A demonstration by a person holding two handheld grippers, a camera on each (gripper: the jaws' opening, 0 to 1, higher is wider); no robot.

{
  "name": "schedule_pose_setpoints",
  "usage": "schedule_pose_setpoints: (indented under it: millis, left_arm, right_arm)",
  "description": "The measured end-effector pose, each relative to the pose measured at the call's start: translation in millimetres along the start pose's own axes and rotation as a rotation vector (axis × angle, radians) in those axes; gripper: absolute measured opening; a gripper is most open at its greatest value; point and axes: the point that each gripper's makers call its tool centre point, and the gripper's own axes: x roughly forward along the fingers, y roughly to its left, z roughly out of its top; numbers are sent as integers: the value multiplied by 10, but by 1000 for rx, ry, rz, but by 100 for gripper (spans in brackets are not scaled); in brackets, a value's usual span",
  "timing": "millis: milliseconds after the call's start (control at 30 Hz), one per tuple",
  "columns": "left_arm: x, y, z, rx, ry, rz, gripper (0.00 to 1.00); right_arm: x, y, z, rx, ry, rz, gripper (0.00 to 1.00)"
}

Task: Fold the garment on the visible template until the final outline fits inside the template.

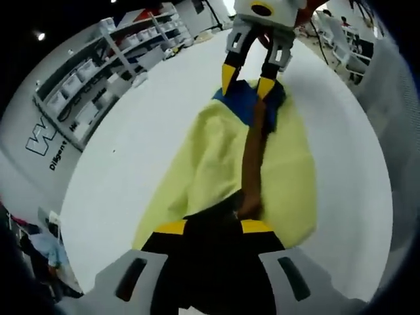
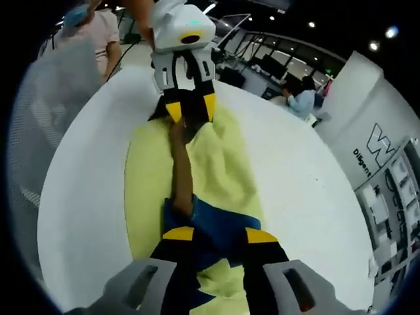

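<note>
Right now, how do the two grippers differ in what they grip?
The left gripper grips the black end of the garment; the right gripper grips its blue end. Only black cloth shows between the left gripper's jaws; between the right gripper's, yellow sheet shows too. Both have yellow-tipped jaws and face each other.

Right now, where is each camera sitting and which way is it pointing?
Left gripper view: rides the left gripper, looking along the yellow cloth on the white table toward the right gripper; its own jaws show at the bottom.
Right gripper view: rides the right gripper, looking back toward the left gripper; its own jaws show at the bottom.
Shared: cloth, its blue and brown parts, table, both grippers.
</note>
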Motion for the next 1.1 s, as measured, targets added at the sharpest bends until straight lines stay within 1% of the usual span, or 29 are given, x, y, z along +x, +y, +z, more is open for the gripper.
schedule_pose_setpoints:
  millis: [33,100,133,200,233,267,300,333,367,400,467,500,533,567,600,633,700,833,933,1067,1100]
  left_arm:
    - [3,-5,-2,2,0,-3,33]
    - [15,-27,-24,27,8,-18,34]
    - [20,-25,-27,32,8,-20,34]
    - [29,4,-13,32,5,-19,33]
    - [33,18,-6,32,4,-18,31]
    - [34,31,4,35,1,-17,26]
    - [26,54,21,20,-4,-15,22]
    - [22,54,32,-4,-9,-22,17]
    - [23,6,11,-68,-2,-52,10]
    - [23,-20,-8,-95,8,-64,6]
    - [27,-30,-33,-75,15,-64,3]
    - [23,-47,-52,-72,23,-66,2]
    - [14,-76,-63,-89,28,-75,2]
    - [0,-120,-71,-127,33,-87,2]
    - [-14,-137,-75,-135,35,-93,1]
    - [-24,-152,-83,-134,36,-96,1]
    - [-56,-243,-97,-134,37,-123,1]
    - [-147,-455,-83,-190,34,-178,1]
    - [-206,-609,-82,-202,29,-210,1]
    - [-276,-758,-43,-214,28,-239,1]
    - [-291,-771,-26,-222,26,-242,1]
  right_arm:
    - [3,5,2,11,1,7,11]
    - [6,6,13,0,-3,12,1]
    - [5,19,14,-4,-1,23,0]
    - [7,-7,37,-10,-11,19,0]
    - [6,-3,24,11,-5,23,0]
    - [5,0,15,31,-5,26,0]
    - [2,2,3,45,-6,30,0]
    - [-2,20,-11,57,-3,37,0]
    - [-9,63,-33,92,5,56,0]
    - [-9,96,-39,113,6,70,0]
    - [-17,124,-57,115,9,78,0]
    - [-24,146,-66,116,10,86,0]
    - [-40,201,-65,133,10,105,0]
    - [-52,231,-66,147,12,115,0]
    - [-69,300,-64,180,12,139,0]
    - [-85,321,-63,180,11,145,0]
    - [-129,410,-66,173,9,164,0]
    - [-212,562,-87,161,12,193,0]
    - [-275,667,-96,159,17,216,0]
    - [-361,801,-106,174,25,245,0]
    - [-378,814,-113,204,34,245,0]
